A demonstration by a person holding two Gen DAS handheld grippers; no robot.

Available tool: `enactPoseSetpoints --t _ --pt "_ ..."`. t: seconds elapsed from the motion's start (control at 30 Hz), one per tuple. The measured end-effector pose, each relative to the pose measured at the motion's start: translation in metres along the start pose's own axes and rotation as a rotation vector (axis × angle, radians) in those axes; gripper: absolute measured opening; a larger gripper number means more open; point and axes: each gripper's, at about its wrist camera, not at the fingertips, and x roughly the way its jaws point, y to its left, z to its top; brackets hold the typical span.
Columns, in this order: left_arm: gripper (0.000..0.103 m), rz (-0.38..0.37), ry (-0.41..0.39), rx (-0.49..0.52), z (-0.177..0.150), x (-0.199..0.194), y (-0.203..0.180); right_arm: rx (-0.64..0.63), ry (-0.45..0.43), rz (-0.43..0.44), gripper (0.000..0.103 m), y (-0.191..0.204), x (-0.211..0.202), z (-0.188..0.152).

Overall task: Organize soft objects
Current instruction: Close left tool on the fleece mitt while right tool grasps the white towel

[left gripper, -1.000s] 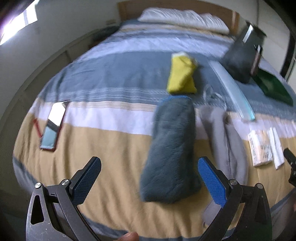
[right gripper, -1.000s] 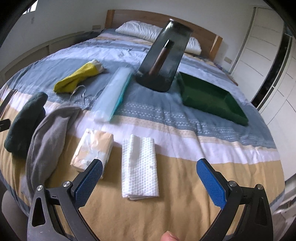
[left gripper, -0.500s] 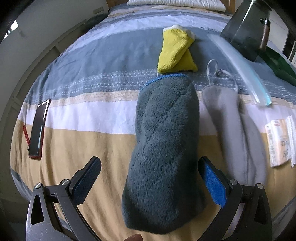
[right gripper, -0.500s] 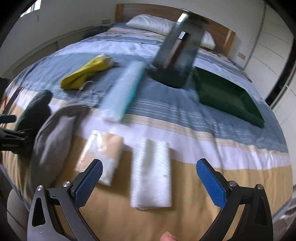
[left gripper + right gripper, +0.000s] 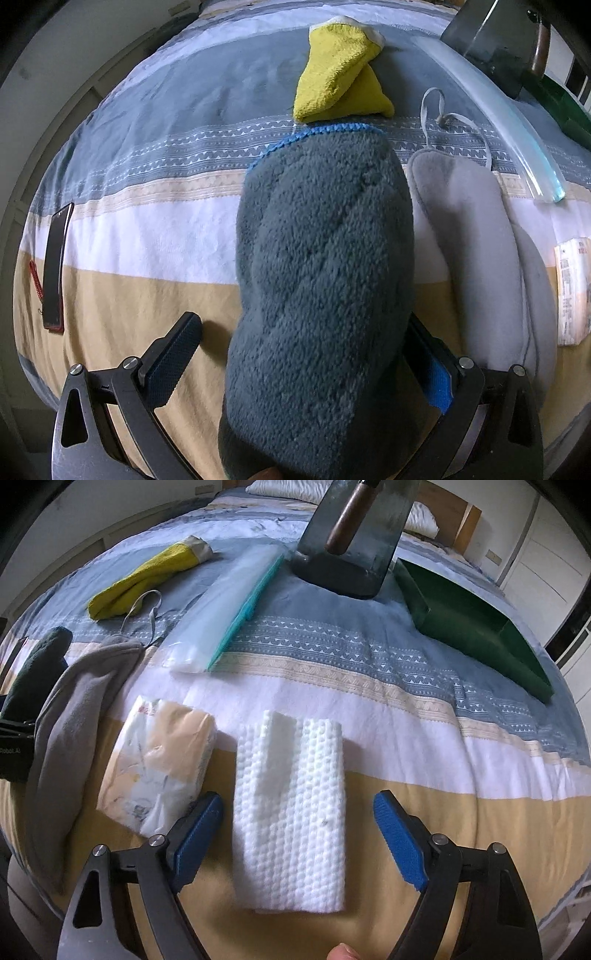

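A fluffy dark blue-grey towel roll [image 5: 325, 258] lies on the striped bed. My left gripper [image 5: 303, 362] straddles its near end with the jaws wide. The left pad [image 5: 173, 354] stands clear of the towel, and the towel's edge partly hides the right pad [image 5: 436, 373]. In the right wrist view a folded white embossed cloth [image 5: 291, 805] lies between the fingers of my right gripper [image 5: 297, 838]. Its jaws are closing, with both pads still apart from the cloth.
A grey drawstring pouch [image 5: 480, 236], a yellow cloth [image 5: 340, 70] and a tissue pack [image 5: 159, 764] lie close by. Further back are a clear plastic bag [image 5: 229, 609], a green tray [image 5: 469, 624] and a dark container [image 5: 351, 546]. A phone [image 5: 55, 266] lies at the left edge.
Both grippers have come down and closer to the bed. The left now has the towel roll between its fingers. The right's jaws have narrowed around the white cloth.
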Motion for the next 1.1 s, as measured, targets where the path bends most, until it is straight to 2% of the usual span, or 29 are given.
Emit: enactPoseSetpoints --t 0.37,0.47,0.67,0.73,0.77,0.83,0.87,0.9,0.97,1.0,1.1 --pt "0.102 -0.021 0.084 0.021 0.016 0.014 0.003 -0.008 0.012 0.015 0.084 -0.004 0.008 0.003" --pt "0.102 -0.02 0.087 0.029 0.031 0.022 0.006 -0.012 0.015 0.031 0.075 -0.001 0.009 0.002" --pt "0.102 -0.012 0.089 0.038 0.034 0.027 0.001 -0.039 0.022 0.05 0.059 0.003 0.01 0.004" --pt "0.099 -0.019 0.09 0.037 0.036 0.029 -0.002 -0.04 0.021 0.055 0.049 0.002 0.009 0.006" --pt "0.095 -0.022 0.09 0.038 0.035 0.027 -0.004 -0.041 0.019 0.056 0.046 0.002 0.008 0.005" --pt "0.086 -0.035 0.088 0.043 0.035 0.026 -0.006 -0.044 0.014 0.055 0.03 0.0 0.006 0.005" --pt "0.074 -0.039 0.084 0.046 0.035 0.025 -0.007 -0.047 0.012 0.053 0.026 0.0 0.006 0.005" --pt "0.066 -0.051 0.078 0.05 0.036 0.023 -0.009 -0.051 0.01 0.051 0.018 0.0 0.005 0.005" --pt "0.038 -0.051 0.069 0.065 0.037 0.018 -0.013 -0.054 0.004 0.054 0.015 -0.001 0.003 0.006" --pt "0.032 -0.051 0.063 0.075 0.038 0.017 -0.015 -0.058 0.0 0.057 0.014 -0.001 0.002 0.005" --pt "0.026 -0.015 0.038 0.11 0.038 0.013 -0.023 -0.057 -0.013 0.054 0.012 -0.001 -0.001 0.004"
